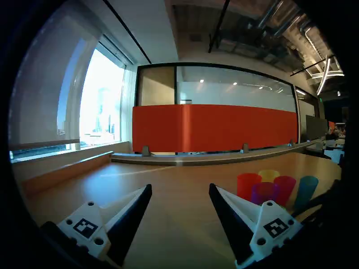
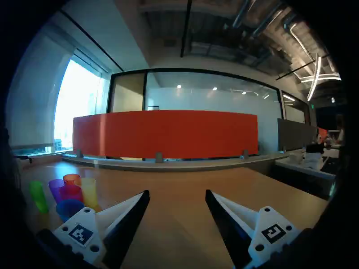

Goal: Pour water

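The left tool (image 1: 179,186) is nearest its camera. Its two white fingers (image 1: 251,224), black on their inner faces, are spread wide with nothing between them, and each carries a square black-and-white marker. In the right gripper view the right tool (image 2: 176,192) is set the same way, jaws wide apart and empty. Both are low over the wood; whether they touch it I cannot tell.

The wooden counter (image 1: 188,168) runs away from both tools to a raised ledge at its far edge. On the left of each view a tall bright window (image 1: 101,107) takes up the wall. An orange partition panel (image 1: 215,127) stands along the back ledge, with a glass wall above it and exposed pipes on the ceiling.

The cups (image 1: 269,186) stand upright on the counter in a tight group. In the left gripper view they are just to the right of the left tool's right finger. The orange cup (image 1: 248,184) and yellow cup (image 1: 268,174) are at the back, and the purple cup (image 1: 264,193) and magenta cup (image 1: 285,187) are in front. A teal cup (image 1: 306,190) stands at the right end.

In the right gripper view the group is at the far left, beside the right tool's left finger. A green cup (image 2: 38,195) stands slightly apart from the others, and a blue cup (image 2: 68,208) is closest to the camera. Whether any cup holds water is not clear.
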A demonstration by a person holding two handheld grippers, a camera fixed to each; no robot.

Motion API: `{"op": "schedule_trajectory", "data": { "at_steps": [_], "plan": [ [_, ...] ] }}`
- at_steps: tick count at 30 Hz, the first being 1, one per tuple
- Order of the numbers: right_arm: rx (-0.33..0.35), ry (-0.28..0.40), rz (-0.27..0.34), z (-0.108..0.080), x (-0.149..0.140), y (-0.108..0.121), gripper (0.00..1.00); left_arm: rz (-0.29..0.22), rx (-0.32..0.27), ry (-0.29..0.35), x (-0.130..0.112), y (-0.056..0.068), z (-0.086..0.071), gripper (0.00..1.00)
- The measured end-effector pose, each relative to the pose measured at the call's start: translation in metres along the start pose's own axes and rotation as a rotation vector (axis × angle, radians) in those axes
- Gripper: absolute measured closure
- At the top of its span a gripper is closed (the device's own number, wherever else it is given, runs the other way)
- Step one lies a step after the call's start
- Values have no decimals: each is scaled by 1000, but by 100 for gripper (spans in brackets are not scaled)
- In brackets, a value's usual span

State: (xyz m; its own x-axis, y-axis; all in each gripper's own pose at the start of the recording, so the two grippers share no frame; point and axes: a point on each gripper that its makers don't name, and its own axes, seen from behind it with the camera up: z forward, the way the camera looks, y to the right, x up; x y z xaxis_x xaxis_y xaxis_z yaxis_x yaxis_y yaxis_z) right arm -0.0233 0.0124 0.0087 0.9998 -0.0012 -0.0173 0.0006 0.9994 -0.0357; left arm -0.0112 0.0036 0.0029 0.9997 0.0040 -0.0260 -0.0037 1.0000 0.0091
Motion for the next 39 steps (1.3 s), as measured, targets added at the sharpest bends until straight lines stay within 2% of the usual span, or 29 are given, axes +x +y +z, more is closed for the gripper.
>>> {"op": "schedule_trajectory", "data": {
  "at_steps": [4, 39],
  "plan": [
    [0, 0, 0, 0, 0, 0, 0, 0, 0, 0, 0, 0, 0, 6],
    [0, -1, -1, 0, 0, 1, 0, 0, 0, -1, 3, 0, -1, 6]
  ]
}}
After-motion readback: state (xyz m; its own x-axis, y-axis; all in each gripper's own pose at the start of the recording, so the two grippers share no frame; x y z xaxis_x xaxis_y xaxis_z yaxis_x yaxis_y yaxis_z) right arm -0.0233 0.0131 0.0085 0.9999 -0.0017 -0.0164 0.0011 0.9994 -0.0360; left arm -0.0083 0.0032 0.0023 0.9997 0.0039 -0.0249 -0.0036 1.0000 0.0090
